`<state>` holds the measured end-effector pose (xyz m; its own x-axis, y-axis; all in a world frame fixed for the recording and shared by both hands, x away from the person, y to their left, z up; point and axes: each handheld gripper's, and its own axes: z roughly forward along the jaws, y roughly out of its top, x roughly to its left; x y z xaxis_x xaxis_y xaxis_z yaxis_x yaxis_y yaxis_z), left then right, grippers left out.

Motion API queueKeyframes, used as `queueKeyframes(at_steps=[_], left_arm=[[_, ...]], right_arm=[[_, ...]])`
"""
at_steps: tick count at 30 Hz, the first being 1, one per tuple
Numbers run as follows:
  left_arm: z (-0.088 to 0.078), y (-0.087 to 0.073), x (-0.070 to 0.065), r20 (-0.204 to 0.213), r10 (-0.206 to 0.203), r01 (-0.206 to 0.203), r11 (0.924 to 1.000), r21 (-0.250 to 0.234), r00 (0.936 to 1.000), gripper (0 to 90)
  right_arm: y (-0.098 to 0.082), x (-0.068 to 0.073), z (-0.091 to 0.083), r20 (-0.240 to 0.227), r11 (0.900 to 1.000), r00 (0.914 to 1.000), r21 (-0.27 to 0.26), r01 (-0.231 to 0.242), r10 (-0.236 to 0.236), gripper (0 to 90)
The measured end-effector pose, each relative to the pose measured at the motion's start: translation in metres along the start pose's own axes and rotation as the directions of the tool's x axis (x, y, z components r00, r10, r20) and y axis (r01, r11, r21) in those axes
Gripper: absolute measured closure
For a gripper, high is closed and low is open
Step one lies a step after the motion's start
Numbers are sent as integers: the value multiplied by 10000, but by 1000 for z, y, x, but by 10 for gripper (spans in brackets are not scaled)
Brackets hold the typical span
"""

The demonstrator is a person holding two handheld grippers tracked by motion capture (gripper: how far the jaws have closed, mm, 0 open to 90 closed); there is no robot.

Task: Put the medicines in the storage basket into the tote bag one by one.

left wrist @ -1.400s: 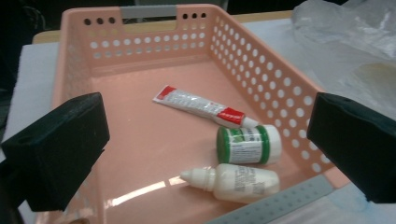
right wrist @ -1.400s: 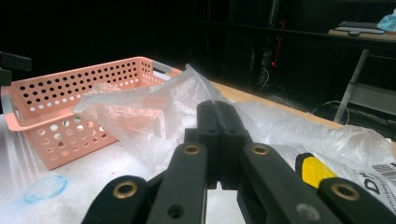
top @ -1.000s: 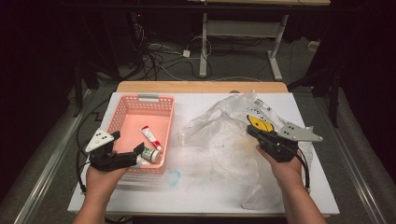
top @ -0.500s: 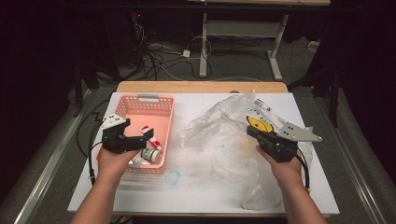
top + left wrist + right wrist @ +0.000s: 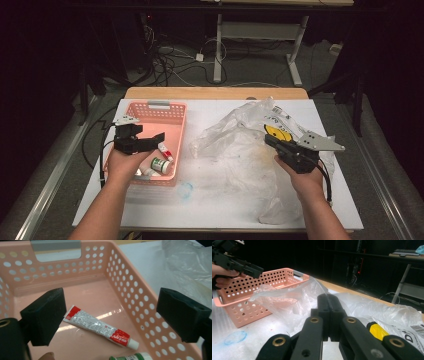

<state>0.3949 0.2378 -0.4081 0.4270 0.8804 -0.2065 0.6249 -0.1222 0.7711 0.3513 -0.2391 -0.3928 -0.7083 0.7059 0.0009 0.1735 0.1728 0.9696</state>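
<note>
Left hand-held gripper (image 5: 150, 141): poised over the pink basket (image 5: 170, 112) at centre left of the high view. Its jaws stand wide apart and have just been closing slightly; nothing sits between them and nothing is touched. In the left gripper view the pads (image 5: 45, 315) are matte black blocks with squared edges.

On the basket floor below lies a crimped metallic tube (image 5: 98, 327) with red ends and a white cap, at lower centre of that view. A green-and-white capped container (image 5: 132, 357) lies just beside it at the bottom edge.

Basket: rigid glossy plastic, walls pierced with rows of round holes, a grey handle strip at the far rim.

Right hand-held gripper (image 5: 272, 141): jaws pressed together on a fold of the clear plastic bag (image 5: 235, 145). The bag is thin, crinkled and translucent, spread over the white tabletop (image 5: 210, 205) at centre right.
</note>
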Motion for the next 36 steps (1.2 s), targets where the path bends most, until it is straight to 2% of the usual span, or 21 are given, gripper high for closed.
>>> queueKeyframes(at_steps=[3,5,7,8,9,11,13,16,20,22,25,29,30,33,36], left_arm=[[5,1,5,100,-186,182,9992,370,9998,165],[7,2,6,86,-154,148,9979,631,9998,182],[10,4,6,49,-119,115,9967,808,9999,246],[11,5,6,36,-143,139,9954,950,9999,246],[13,6,7,-25,-205,207,9935,1121,9998,315],[17,7,8,-151,-370,389,9871,1555,9992,347],[22,8,8,-125,-453,469,9762,2116,9989,414],[30,8,7,-496,-386,519,9516,3030,9980,531],[38,8,6,-897,98,248,9260,3767,9959,756],[42,9,6,-1083,240,214,9162,4002,9938,879],[51,10,9,-1398,505,214,8824,4701,9889,880],[61,11,15,-1773,508,503,8512,5225,9828,879],[64,11,17,-1817,524,531,8457,5309,9820,879],[70,10,20,-1867,337,729,8414,5355,9818,880],[76,11,20,-1912,368,715,8453,5294,9809,880]], right_arm=[[0,0,0,9,10000,10000,-8,1,-1,900],[0,-1,0,8,10000,10000,-38,1,-1,900],[0,-2,-1,-4,10000,10000,-44,-3,3,900],[0,-2,-1,-4,10000,10000,-44,-3,3,900],[0,-1,0,-17,10000,10000,-53,-9,9,900],[0,-1,0,-16,10000,10000,-57,11,-11,900],[1,-1,0,-5,10000,10000,-68,-31,31,900],[1,-1,0,-56,10000,10000,-55,-62,62,900],[0,0,1,-95,10000,10000,-44,-22,21,900],[1,0,1,-100,10000,9999,-60,-63,62,900],[1,0,1,-112,9999,9999,-82,-89,89,900],[1,0,0,-89,9999,9999,-110,-53,52,900],[1,0,0,-89,9999,9999,-110,-53,52,900],[1,0,0,-94,10000,9999,-77,-59,59,900],[1,0,0,-83,9999,9999,-3,-139,139,900]])
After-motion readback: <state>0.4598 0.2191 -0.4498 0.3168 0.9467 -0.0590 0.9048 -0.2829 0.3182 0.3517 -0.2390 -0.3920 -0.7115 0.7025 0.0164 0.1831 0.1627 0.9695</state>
